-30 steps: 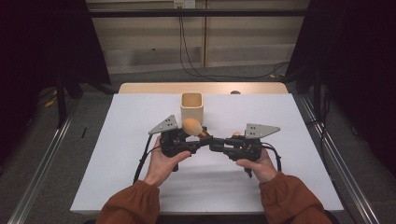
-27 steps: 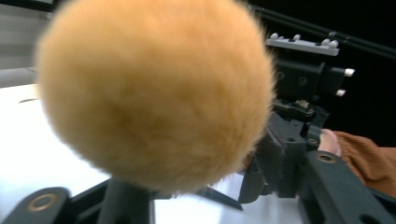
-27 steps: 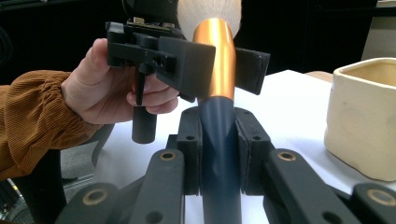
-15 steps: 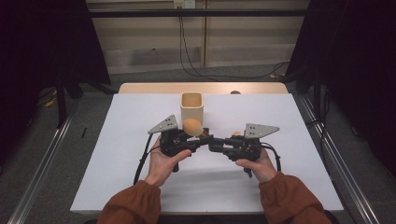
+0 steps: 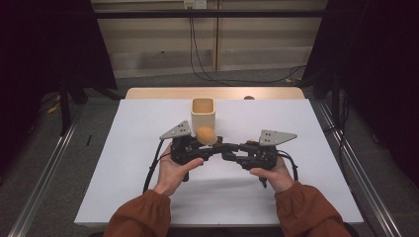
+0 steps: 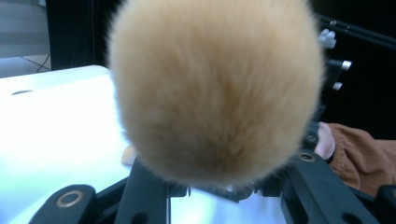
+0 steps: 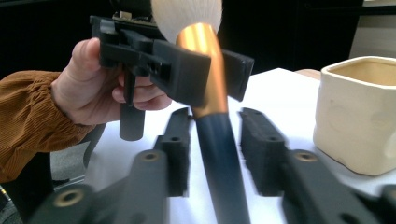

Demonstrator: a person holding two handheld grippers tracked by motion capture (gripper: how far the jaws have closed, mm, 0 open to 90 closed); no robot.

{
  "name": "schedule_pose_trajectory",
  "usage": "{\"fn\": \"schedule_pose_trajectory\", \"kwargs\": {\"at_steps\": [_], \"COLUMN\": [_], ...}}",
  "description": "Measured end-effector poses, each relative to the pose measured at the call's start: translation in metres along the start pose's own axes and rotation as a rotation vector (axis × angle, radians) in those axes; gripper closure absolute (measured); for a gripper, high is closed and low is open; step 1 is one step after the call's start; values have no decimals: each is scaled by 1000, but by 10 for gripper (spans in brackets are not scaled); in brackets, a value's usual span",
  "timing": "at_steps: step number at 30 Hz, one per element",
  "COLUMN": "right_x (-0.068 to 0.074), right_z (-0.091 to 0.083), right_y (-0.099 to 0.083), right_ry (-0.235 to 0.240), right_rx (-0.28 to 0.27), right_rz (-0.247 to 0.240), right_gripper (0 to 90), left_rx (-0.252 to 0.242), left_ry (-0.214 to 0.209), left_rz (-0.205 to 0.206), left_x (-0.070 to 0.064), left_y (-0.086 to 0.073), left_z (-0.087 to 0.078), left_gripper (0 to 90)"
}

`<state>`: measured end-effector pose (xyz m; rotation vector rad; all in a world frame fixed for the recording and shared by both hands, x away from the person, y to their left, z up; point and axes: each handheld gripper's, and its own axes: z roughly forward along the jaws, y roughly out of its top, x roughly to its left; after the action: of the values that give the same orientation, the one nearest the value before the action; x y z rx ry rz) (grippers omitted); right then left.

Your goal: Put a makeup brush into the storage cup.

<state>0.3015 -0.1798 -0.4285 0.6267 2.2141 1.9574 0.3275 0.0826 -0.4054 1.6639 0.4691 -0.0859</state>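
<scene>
Little has moved over the last second: both grippers have stayed mid-table, nose to nose, with the makeup brush [image 5: 207,135] between them and perhaps nudged slightly toward the person.

Left gripper [image 5: 205,146] is clamped on the brush's gold ferrule [image 7: 201,56]; in the right gripper view its black jaws pinch that metal collar from both sides. The fluffy tan head [image 6: 217,88] sticks up past the jaws and blocks most of the left gripper view.

Right gripper [image 7: 215,149]: jaws apart, straddling the dark handle [image 7: 219,158], with a visible gap on each side. Contact at the pads is hard to judge, since the handle is motion-blurred.

The cream square cup [image 5: 203,113] stands upright just behind the brush head, close but apart from it. It sits near the far edge of the white table [image 5: 123,163]. There is open surface left, right and toward the person; the sleeves [image 5: 141,219] hang over the near edge.
</scene>
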Motion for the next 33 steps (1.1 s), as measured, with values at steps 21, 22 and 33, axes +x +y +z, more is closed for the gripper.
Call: {"fn": "schedule_pose_trajectory", "kwargs": {"at_steps": [21, 22, 33], "right_x": [0, 0, 2], "right_z": [-2, -2, -11], "right_y": [1, 1, 1], "right_ry": [-72, -73, -154], "right_rx": [56, 61, 69], "right_rz": [32, 26, 14], "right_gripper": [168, 166, 2], "left_rx": [38, 43, 97], "left_ry": [41, 46, 55], "left_rz": [8, 10, 24], "left_x": [4, 3, 4], "left_y": [7, 8, 19], "left_z": [-11, -11, -16], "left_gripper": [649, 649, 651]}}
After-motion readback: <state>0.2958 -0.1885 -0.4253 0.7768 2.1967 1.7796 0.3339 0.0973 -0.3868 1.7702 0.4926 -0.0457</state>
